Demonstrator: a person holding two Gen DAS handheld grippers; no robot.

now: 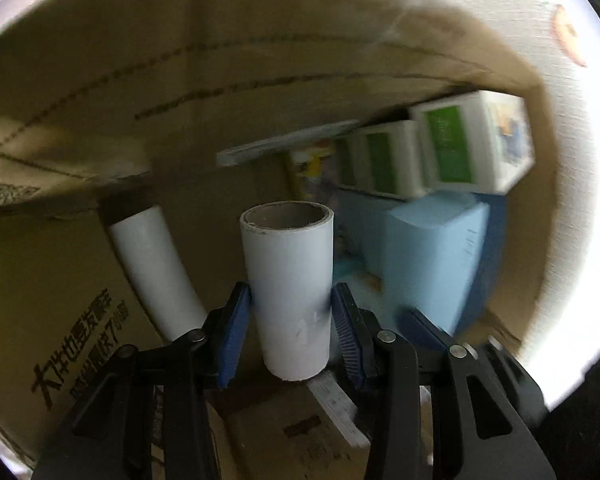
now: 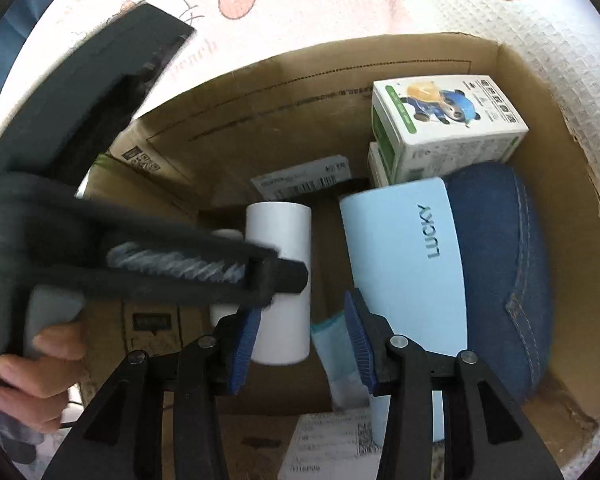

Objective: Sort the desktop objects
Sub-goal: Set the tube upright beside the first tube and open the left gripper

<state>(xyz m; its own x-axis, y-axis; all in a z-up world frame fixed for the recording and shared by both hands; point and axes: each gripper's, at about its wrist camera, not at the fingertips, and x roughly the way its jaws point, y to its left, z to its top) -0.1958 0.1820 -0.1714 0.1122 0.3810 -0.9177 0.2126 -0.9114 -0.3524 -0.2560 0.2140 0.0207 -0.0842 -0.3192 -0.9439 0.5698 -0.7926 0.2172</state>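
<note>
My left claw [image 1: 292, 320] grips a white roll [image 1: 288, 288] with a cardboard core, blue pads pressed on both sides near its lower end, held at the centre of the left view, low inside the cardboard box [image 1: 100, 128]. My right claw [image 2: 304, 340] hangs partly open and holds nothing; a pale blue-and-white cloth lies under it, not pinched.

I think the grip sits low on the roll, so the top could tip against the second white roll [image 1: 152, 272] leaning at lower left. The box is crowded; letting go too high might send the roll onto the light blue LUCKY box [image 2: 404, 264] at centre right. My two claws are close together in the right view and could knock each other.

Count: two white rolls, two green-and-white cartons [image 2: 448, 120] stacked at upper right, one LUCKY box, one denim pouch [image 2: 508, 264], and several paper labels.
</note>
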